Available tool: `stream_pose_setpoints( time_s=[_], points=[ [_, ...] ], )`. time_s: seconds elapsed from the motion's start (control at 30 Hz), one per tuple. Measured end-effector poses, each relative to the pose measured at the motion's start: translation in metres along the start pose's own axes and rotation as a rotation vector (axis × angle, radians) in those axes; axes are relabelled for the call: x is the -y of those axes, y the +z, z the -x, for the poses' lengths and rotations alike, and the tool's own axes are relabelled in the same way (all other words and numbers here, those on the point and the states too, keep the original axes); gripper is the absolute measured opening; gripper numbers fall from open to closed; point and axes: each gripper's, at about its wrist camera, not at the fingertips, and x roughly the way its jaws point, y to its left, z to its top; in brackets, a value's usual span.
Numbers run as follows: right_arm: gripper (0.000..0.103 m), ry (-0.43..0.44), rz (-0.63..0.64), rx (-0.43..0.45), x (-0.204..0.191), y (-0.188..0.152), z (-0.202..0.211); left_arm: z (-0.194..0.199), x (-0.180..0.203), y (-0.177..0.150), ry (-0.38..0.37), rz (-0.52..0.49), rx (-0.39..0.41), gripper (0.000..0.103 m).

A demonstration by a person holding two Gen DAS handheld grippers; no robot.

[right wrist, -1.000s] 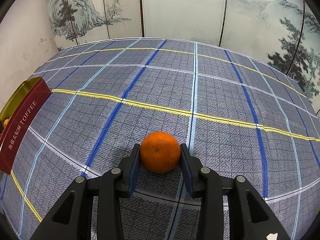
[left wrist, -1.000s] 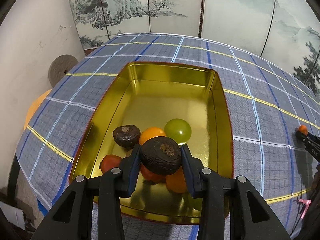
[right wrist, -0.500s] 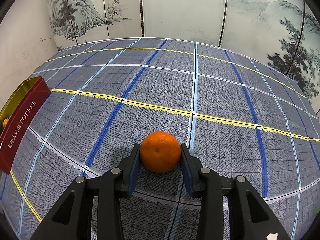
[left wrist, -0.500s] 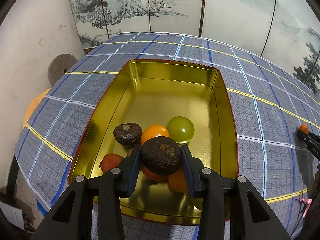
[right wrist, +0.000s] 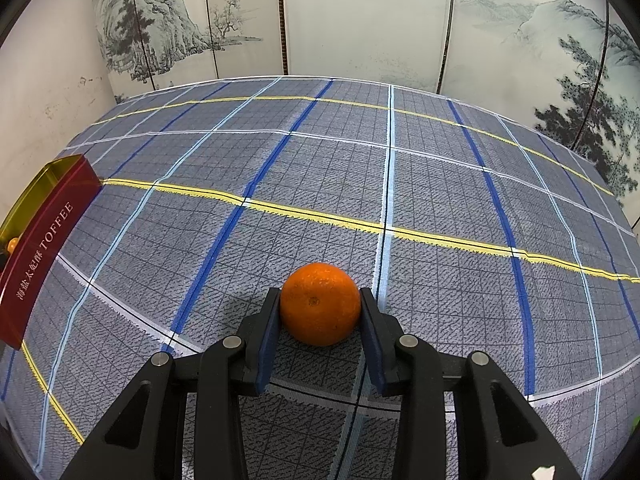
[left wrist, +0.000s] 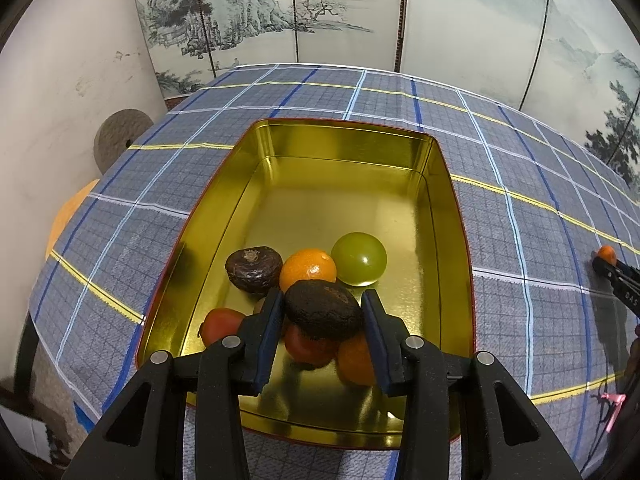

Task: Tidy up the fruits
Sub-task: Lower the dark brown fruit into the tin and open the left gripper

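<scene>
Left tongs: your left tongs [left wrist: 323, 322] are clamped on a dark brown wrinkled fruit [left wrist: 322, 309], both blue pads pressed against its sides, and you hold it over the near end of the tin.
Right tongs: your right tongs [right wrist: 320, 314] are clamped on an orange [right wrist: 320, 303]; both pads touch its sides, and its underside meets the cloth.
Tin: the gold-lined tin [left wrist: 434, 168], red outside, sits open on the counter near its left edge. In the right wrist view its red side [right wrist: 44, 246] shows at the far left, lettered TOFFEE.
Fruit in the tin: everything is bunched at the near end. A second dark brown fruit [left wrist: 253, 269] lies toward the left wall, touching a small orange fruit [left wrist: 307, 270], with a green round fruit [left wrist: 359, 259] just beside that on the right. Nearer you, a red fruit [left wrist: 219, 326] sits by the left wall, and another red one [left wrist: 308, 346] and an orange one [left wrist: 354, 362] lie partly hidden under the held fruit. The far half of the tin holds nothing but its own shine.
Counter: a blue-grey checked cloth [right wrist: 440, 184] with yellow, white and blue lines covers it.
Orange's place: out on the open cloth, well apart from the tin, toward the counter's right side; in the left wrist view you can just see it at the far right edge [left wrist: 607, 254].
Backdrop: a painted folding screen [right wrist: 360, 20] stands behind the counter's far edge.
</scene>
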Motion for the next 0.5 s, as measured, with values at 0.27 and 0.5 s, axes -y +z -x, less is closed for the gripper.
stream_pose_setpoints(
  time_s=[0.27,0.5],
  points=[
    [0.034,0.001,-0.006,0.01,0.001,0.0,0.003,0.002,0.003,0.0,0.003,-0.015,0.007,0.05],
    [0.034,0.024,-0.002,0.023,-0.006,0.001,0.012,0.009,0.011,-0.001,0.002,-0.043,0.035,0.056]
  ],
)
